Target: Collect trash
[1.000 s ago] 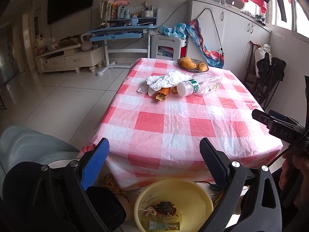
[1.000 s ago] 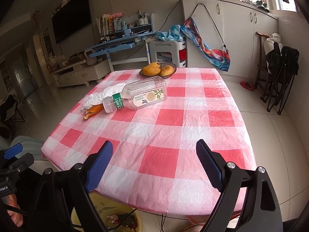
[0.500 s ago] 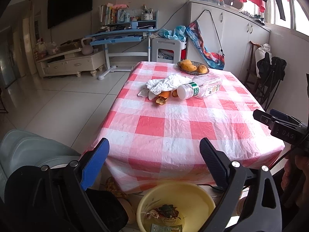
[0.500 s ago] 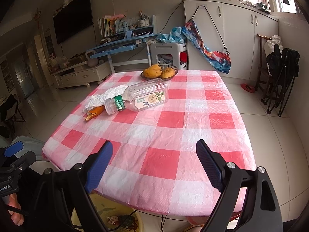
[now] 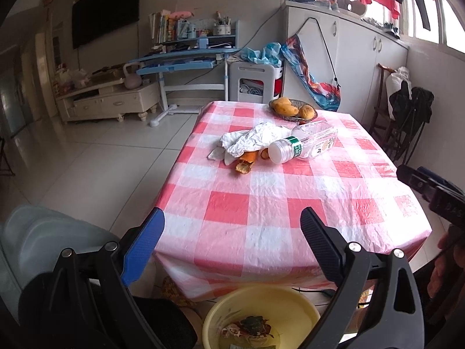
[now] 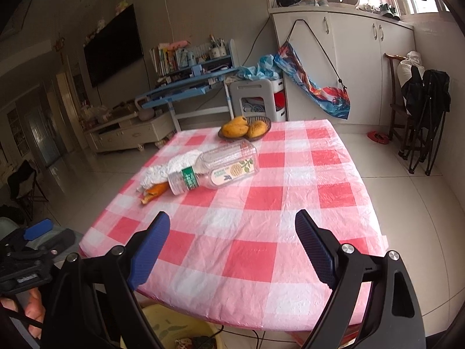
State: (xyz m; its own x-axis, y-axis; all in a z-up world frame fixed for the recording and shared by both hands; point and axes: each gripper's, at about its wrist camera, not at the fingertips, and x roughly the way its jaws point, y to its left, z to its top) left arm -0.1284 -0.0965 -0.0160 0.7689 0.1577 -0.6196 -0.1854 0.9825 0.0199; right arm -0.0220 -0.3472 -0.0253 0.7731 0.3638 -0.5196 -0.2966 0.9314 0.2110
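Note:
An empty clear plastic bottle (image 5: 305,144) (image 6: 216,168) lies on its side on the red-and-white checked table (image 5: 261,203) (image 6: 261,209). Crumpled white paper (image 5: 252,139) (image 6: 171,168) and an orange peel (image 5: 245,163) (image 6: 154,192) lie beside its cap. A yellow basin (image 5: 261,317) (image 6: 162,320) holding scraps stands on the floor at the table's near edge. My left gripper (image 5: 229,232) is open and empty above the basin. My right gripper (image 6: 232,235) is open and empty over the table's near edge.
A dish of yellow fruit (image 5: 292,109) (image 6: 244,128) sits at the table's far end. A grey chair (image 5: 43,247) stands at the left. Dark folding chairs (image 6: 421,116) stand at the right wall. A blue desk (image 5: 180,64) stands behind.
Both grippers have risen and drawn back slightly, so the table sits lower in both views. The jaws stay open. Nothing on the table has moved.

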